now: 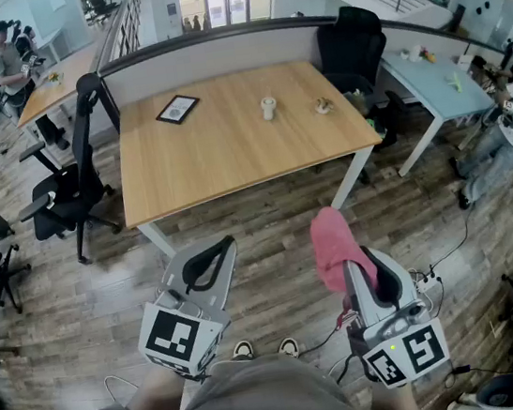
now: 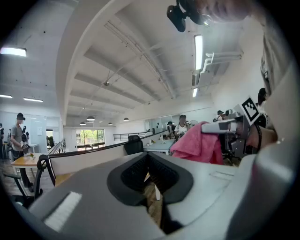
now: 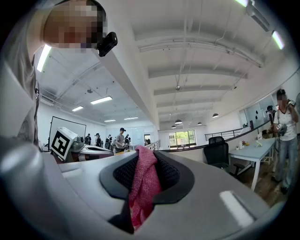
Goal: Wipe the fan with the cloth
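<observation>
The small white object (image 1: 268, 108) near the far edge of the table (image 1: 222, 161) is too small to identify. The pink cloth (image 1: 333, 241) is pinched between the closed jaws of the right gripper (image 1: 350, 267), bunched above its tips, well short of the table's near edge. The left gripper (image 1: 227, 244) is closed on nothing.

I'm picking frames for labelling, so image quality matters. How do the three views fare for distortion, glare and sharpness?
Head view: strong fisheye bend bows the table edges, light even, detail sharp. Left gripper view: black round vignette, the ceiling light blown out. Right gripper view: same vignette, the pink cloth sharp enough to show its weave, a mosaic patch upper left.
</observation>
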Demonstrator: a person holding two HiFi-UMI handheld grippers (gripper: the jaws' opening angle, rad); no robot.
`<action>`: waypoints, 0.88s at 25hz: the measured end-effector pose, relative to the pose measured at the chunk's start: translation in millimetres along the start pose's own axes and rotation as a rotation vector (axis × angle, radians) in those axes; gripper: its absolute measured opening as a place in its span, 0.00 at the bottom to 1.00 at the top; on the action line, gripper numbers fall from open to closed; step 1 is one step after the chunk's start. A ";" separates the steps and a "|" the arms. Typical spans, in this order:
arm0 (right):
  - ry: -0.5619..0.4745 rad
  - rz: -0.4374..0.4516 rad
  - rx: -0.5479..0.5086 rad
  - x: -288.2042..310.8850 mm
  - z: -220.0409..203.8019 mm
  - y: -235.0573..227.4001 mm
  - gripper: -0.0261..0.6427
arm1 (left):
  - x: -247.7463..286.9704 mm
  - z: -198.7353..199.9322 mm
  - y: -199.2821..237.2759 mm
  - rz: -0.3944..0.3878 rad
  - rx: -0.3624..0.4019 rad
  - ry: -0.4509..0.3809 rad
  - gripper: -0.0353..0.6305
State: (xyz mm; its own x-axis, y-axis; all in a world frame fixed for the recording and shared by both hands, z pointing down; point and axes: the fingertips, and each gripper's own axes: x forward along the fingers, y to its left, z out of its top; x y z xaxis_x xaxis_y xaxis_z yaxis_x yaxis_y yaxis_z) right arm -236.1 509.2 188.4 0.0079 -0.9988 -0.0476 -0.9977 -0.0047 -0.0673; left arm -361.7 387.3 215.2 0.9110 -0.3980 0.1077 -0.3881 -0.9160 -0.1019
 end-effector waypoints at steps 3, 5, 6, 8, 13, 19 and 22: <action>-0.009 -0.018 0.026 -1.5 0.0 -12.4 0.15 | 7.4 -0.1 -1.4 -0.011 0.052 -0.024 0.06; -0.009 -0.025 0.034 -2.6 -1.4 -19.4 0.15 | 12.1 0.2 -3.7 -0.011 0.054 -0.028 0.06; -0.007 -0.026 0.034 -3.1 -2.2 -22.6 0.15 | 14.4 0.0 -5.2 -0.011 0.053 -0.026 0.06; -0.006 -0.027 0.034 -4.1 -3.0 -28.3 0.15 | 18.9 0.1 -8.5 -0.010 0.053 -0.024 0.06; -0.008 -0.027 0.035 -4.2 -4.6 -42.1 0.14 | 30.2 0.5 -15.8 -0.007 0.056 -0.025 0.06; -0.010 -0.019 0.033 -8.2 -6.7 -65.4 0.15 | 44.0 3.4 -27.6 0.015 0.064 -0.024 0.06; -0.012 -0.028 0.032 -12.9 -6.8 -82.9 0.15 | 49.3 3.2 -32.1 0.034 0.075 -0.019 0.06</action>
State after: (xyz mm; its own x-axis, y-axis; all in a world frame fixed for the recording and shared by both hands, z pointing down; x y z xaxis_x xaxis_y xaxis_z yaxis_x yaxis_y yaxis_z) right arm -154.0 522.1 201.3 0.0372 -0.9977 -0.0574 -0.9944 -0.0313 -0.1007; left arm -303.9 397.2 220.5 0.9004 -0.4267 0.0846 -0.4076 -0.8955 -0.1787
